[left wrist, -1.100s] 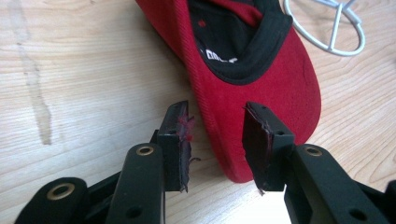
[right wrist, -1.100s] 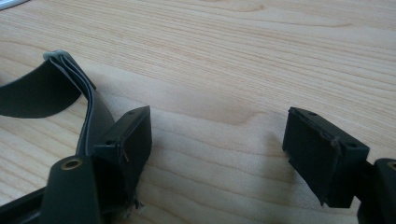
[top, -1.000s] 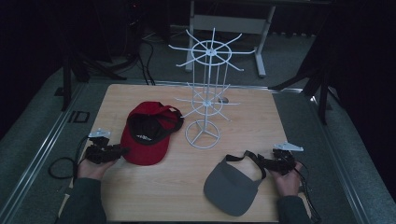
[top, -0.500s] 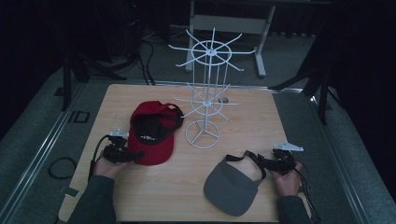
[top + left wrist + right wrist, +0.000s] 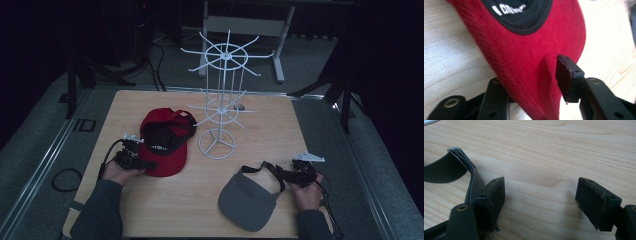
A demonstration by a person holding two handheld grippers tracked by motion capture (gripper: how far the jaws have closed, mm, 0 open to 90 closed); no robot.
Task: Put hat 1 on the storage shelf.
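The red cap (image 5: 165, 142) lies crown-up toward the left side of the table (image 5: 260, 125), its brim pointing at the near edge and just left of the white wire rack (image 5: 220, 105) that stands mid-table. A second ago the left gripper (image 5: 145, 164) sat off the cap's left side, clear of it; now it has slid in level across the table to the brim, and its jaws have just been closing, with the brim between them. In the left gripper view the red brim (image 5: 531, 62) runs between the two black jaws, puckered against the right one, so the grip looks like it is being taken, though I cannot tell that both pads press yet. That suggests the cap is about to be lifted, probably toward the rack. The left forearm comes in from the near left corner, hand low, gripper level and pointing right. Near the near right corner the grey visor (image 5: 247, 200) lies flat; the right gripper (image 5: 287, 175) rests by its strap (image 5: 471, 177) where it was, jaws wide, holding nothing.
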